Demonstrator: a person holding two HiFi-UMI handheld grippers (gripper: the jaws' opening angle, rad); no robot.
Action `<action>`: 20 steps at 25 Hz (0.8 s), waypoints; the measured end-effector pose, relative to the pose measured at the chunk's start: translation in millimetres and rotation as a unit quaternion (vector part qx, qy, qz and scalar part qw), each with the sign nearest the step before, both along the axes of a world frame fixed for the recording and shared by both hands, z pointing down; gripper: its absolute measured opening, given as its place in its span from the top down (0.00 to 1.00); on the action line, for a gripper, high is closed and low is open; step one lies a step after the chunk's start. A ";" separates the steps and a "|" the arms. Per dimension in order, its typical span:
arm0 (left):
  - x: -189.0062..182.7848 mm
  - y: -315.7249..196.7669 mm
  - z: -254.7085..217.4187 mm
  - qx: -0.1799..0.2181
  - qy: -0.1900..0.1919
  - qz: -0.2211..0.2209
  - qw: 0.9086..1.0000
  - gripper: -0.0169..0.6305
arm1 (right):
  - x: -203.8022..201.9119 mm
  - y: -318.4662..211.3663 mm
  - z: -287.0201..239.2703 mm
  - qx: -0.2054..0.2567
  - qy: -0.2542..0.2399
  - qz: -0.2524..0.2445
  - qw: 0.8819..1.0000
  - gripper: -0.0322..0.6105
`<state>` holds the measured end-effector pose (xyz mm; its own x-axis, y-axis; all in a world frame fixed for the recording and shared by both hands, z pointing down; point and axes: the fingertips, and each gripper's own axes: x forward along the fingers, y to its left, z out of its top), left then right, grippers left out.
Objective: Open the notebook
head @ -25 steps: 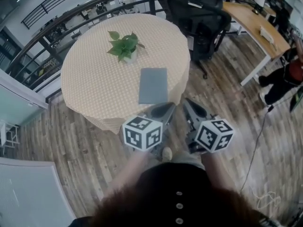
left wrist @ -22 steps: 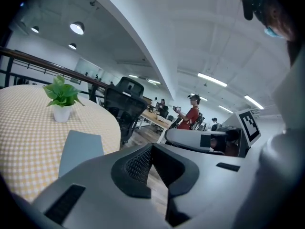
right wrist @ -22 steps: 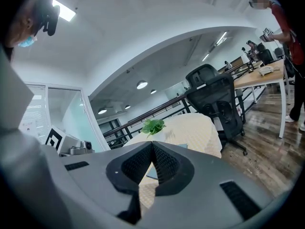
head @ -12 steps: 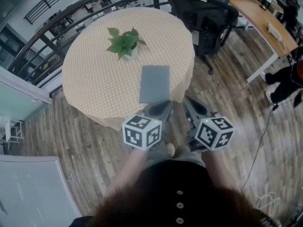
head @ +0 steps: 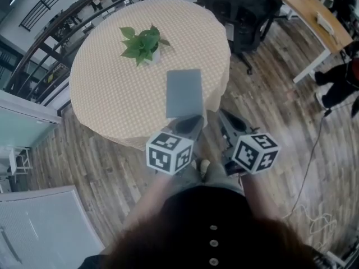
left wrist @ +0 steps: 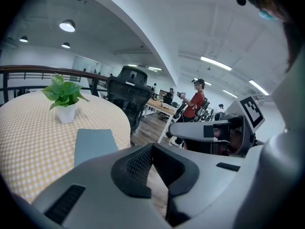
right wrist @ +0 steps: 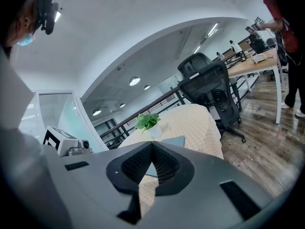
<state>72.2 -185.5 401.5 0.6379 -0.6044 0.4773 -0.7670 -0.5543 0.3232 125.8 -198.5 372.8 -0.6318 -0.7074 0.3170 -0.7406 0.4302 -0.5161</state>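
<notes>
Both grippers have eased closer to the table (head: 112,94); the left gripper (head: 195,120) and right gripper (head: 225,115) hang at its near edge, jaws pressed together on nothing. On the table the closed grey notebook (head: 184,92) lies near that edge, with 1 potted plant (head: 140,45) at the table's middle

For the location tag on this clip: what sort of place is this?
Probably an open-plan office: a black office chair, a long wooden desk beside it, and strip lights overhead.
</notes>
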 end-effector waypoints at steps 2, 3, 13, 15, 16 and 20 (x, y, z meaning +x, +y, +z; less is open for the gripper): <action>-0.3 -0.6 2.7 0.001 -0.010 0.008 1.000 0.96 | -0.4 2.3 4.6 -0.007 -0.001 0.005 1.000 0.93; -0.8 -1.3 4.3 0.001 -0.016 0.012 1.000 0.96 | -1.0 3.1 7.4 -0.010 0.000 0.008 1.000 0.93; -5.0 -9.6 26.3 -0.013 -0.057 0.033 0.998 0.96 | 3.0 -0.1 30.1 -0.041 -0.005 0.038 0.998 0.93; -4.9 -11.6 34.0 -0.017 -0.067 0.037 0.997 0.96 | 3.6 -1.9 37.2 -0.048 -0.008 0.042 0.998 0.93; -4.9 -12.2 38.7 -0.020 -0.072 0.039 0.996 0.95 | 3.6 -1.9 41.4 -0.052 -0.009 0.043 0.998 0.93; -4.8 -15.2 57.9 -0.029 -0.094 0.044 0.994 0.95 | -0.6 0.3 58.2 -0.070 -0.010 0.041 0.997 0.93</action>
<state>67.4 -200.7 459.4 0.5838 -0.5186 0.6247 -0.7661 -0.6066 0.2125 125.2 -198.2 431.0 -0.5805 -0.7068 0.4042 -0.7596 0.2912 -0.5816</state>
